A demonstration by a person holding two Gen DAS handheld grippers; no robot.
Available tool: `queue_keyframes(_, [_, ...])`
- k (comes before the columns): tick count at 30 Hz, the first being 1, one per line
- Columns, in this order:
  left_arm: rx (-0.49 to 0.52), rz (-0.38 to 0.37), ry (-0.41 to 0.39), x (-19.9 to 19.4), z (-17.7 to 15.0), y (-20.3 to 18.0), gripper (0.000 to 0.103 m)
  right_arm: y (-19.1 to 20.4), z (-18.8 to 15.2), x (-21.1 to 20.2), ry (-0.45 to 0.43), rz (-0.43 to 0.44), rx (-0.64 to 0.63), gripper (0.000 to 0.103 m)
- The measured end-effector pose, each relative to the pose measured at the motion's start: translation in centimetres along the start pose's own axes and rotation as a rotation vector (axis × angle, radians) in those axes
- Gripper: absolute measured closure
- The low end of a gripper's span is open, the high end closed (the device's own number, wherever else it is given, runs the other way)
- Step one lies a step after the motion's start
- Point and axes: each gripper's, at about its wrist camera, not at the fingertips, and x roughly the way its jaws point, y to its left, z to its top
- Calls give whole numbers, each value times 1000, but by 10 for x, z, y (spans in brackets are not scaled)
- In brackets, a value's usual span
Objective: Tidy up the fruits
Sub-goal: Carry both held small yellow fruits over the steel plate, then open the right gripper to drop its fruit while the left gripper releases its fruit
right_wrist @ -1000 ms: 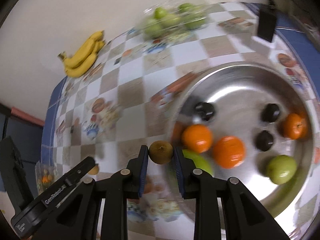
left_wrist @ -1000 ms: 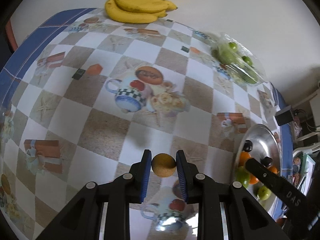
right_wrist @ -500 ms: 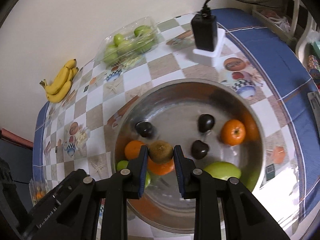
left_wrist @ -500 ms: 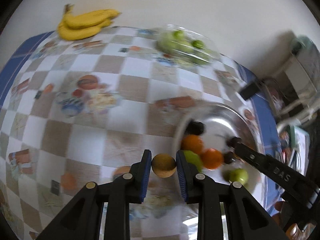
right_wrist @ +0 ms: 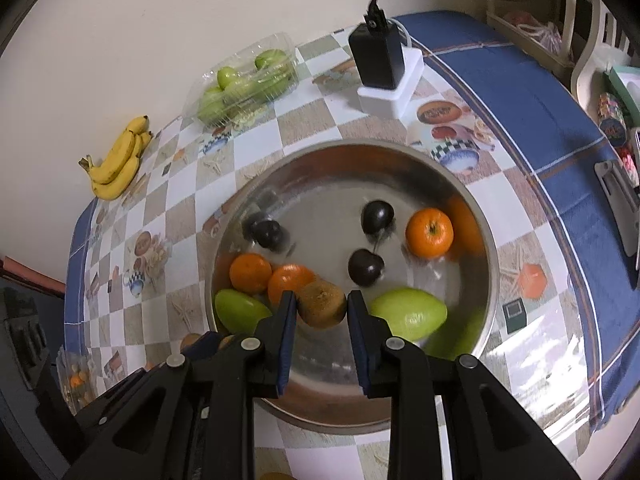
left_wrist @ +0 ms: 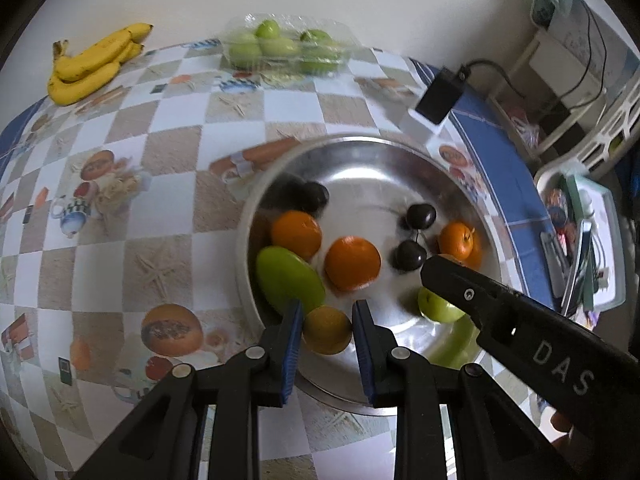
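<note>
"DAS" lettering on right tool [left_wrist: 520,332]

Both wrist cameras look steeply down, close above the shared steel bowl [left_wrist: 400,152].

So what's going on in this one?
A person is sorting fruit with two handheld grippers. The left gripper and the right gripper are each shut on a brown kiwi, both over the steel bowl, which already holds oranges, green mangoes and dark plums. Neither is released yet.
</note>
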Motion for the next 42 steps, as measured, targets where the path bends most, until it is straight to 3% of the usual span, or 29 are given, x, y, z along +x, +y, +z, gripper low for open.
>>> queue_keyframes(21, [12, 35, 86, 28, -8, -2, 75, -6, -13, 29, 133, -8, 7, 76])
queue_keyframes(42, [22, 35, 105, 33, -8, -4, 73, -8, -14, 32, 152, -20, 20, 76])
